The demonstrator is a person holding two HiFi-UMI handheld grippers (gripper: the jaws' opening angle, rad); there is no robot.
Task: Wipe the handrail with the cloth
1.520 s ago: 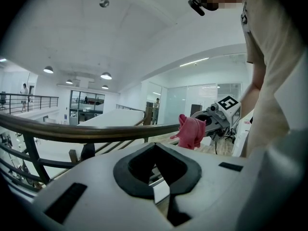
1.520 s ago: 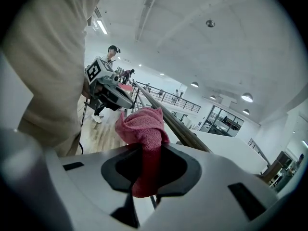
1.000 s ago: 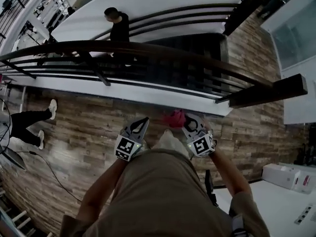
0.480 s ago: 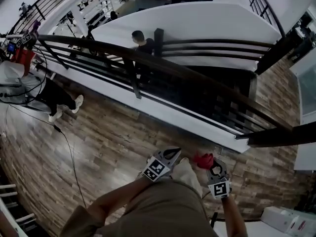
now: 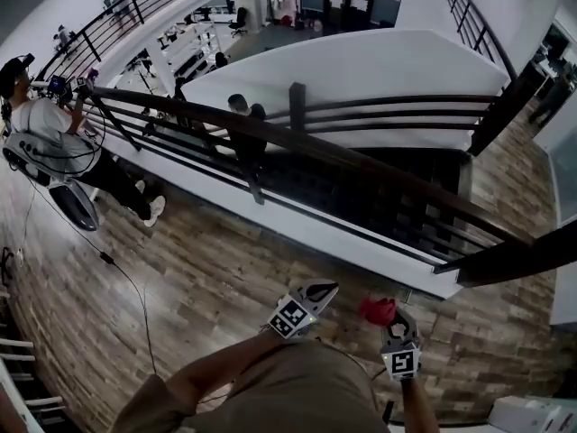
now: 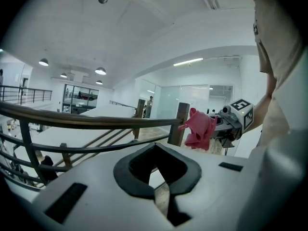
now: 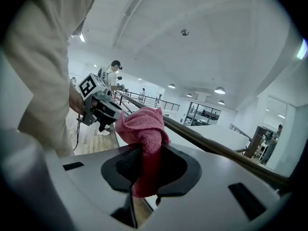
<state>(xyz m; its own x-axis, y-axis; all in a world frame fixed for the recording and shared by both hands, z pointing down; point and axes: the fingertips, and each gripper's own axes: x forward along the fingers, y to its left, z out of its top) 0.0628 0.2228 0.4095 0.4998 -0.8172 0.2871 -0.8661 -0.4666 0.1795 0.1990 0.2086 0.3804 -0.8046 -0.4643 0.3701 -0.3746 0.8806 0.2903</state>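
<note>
- The right tongs [image 5: 386, 318] are pinching a cloth [image 5: 377, 310]. The cloth sits in the padded hollow between the jaws, and a bunched tuft stands out past the tips.
- That tuft looks like the reason for the grip: a loose, soft wad ahead of the jaws can meet the rail before any hard part does.
- The cloth is pinkish-red with a fine looped, towel-like nap, and it is crumpled rather than folded.
- The left tongs [image 5: 325, 290] are pressed together on nothing. Only floor shows through the dark, diamond-shaped hollow in their pads.
- They are held just to the left of the right tongs at about the same height. I take this as a resting position, since one cloth needs only one tool.
- The handrail [image 5: 343, 156] runs across in front of both tongs, well apart from them, with a strip of floor [image 5: 207, 278] in between. No wiping contact has been made yet.
- The rail is a dark, smooth, rounded bar that curves gently. Thinner dark bars [image 5: 361, 207] run beneath it, and a square post [image 5: 297, 106] stands beyond.
- The floor under the tongs is matt wood planking with mixed grain.
- My judgement is that the right tongs must be carried forward and up, then the wad laid over the top of the rail.
</note>
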